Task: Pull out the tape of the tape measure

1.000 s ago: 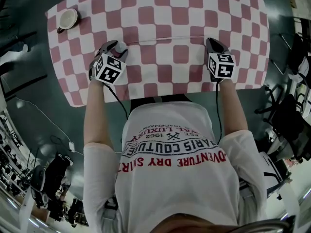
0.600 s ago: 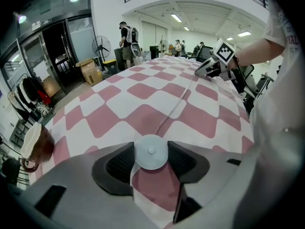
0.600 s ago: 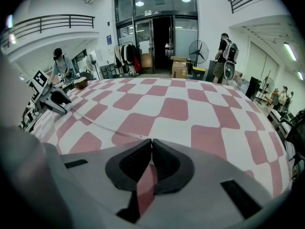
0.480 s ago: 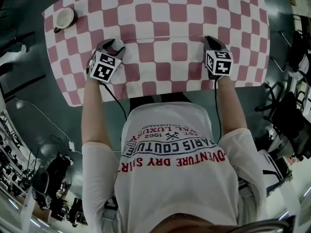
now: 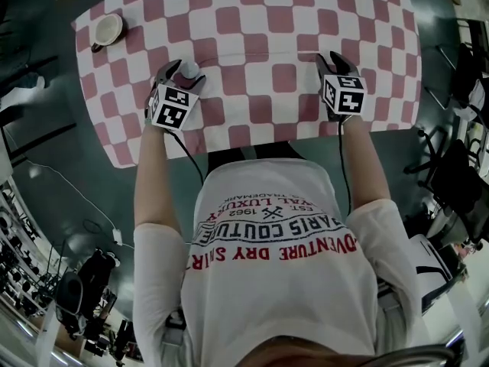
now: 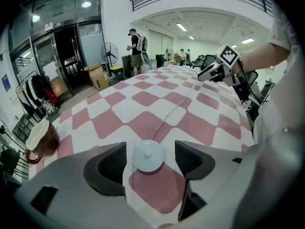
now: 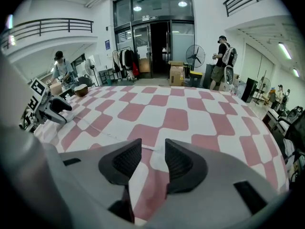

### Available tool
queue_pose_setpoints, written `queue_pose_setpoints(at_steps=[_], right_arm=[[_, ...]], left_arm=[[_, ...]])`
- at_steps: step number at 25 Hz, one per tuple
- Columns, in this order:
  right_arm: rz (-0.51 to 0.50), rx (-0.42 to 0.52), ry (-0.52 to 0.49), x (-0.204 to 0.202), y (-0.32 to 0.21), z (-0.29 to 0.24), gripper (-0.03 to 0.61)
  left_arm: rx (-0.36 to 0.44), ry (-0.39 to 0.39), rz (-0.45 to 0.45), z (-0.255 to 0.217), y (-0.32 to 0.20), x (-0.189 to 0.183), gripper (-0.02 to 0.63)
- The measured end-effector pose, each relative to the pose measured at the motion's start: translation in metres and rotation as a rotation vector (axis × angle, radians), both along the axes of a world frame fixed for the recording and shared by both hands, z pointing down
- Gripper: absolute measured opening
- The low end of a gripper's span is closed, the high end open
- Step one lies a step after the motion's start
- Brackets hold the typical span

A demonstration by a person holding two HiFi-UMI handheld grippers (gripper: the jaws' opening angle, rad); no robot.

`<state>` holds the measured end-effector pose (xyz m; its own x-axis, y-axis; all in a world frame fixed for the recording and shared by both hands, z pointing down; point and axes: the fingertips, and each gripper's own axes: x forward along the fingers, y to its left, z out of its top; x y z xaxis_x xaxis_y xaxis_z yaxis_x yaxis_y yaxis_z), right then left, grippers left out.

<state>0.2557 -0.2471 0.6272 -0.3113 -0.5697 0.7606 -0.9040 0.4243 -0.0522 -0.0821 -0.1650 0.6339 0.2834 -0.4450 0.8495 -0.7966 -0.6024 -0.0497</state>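
The tape measure (image 6: pixel 148 156) is a small round white case lying on the checked cloth. My left gripper (image 6: pixel 148 151) straddles it with its jaws opening; both pads stand clear of the case. In the head view the case (image 5: pixel 189 71) sits at the tips of the left gripper (image 5: pixel 182 69). Its thin tape (image 5: pixel 260 55) runs out across the cloth to my right gripper (image 5: pixel 330 56). The right gripper (image 7: pixel 152 157) has its jaws opening too, and the tape (image 7: pixel 106 133) ends on the cloth just ahead of them, untouched.
A brown cup (image 5: pixel 107 29) stands at the far left corner of the table (image 5: pixel 382 21), which is covered by a pink and white checked cloth. The table's near edge runs just below both grippers. People, a fan and boxes stand far behind.
Both grippers have spread their jaws: the left has let go of the case, the right has let go of the tape's end. Both hands have stayed almost where they were.
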Motion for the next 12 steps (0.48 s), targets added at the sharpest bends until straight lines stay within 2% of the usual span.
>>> queue_pose_setpoints(at_steps=[6,9,12], right_arm=[[-0.013,0.061,-0.053,-0.017,0.005,-0.039,0.152],[-0.027,0.095,-0.095,-0.031,0.008,-0.062,0.152],[-0.067,0.162,-0.141,-0.050,0.008,-0.090,0.150]], left_arm=[[0.054,0.064,-0.018,-0.035,-0.004,0.009,0.330],[0.114,0.073,-0.051,-0.063,-0.009,0.009,0.225],[0.162,0.086,-0.107,-0.088,-0.014,0.006,0.166]])
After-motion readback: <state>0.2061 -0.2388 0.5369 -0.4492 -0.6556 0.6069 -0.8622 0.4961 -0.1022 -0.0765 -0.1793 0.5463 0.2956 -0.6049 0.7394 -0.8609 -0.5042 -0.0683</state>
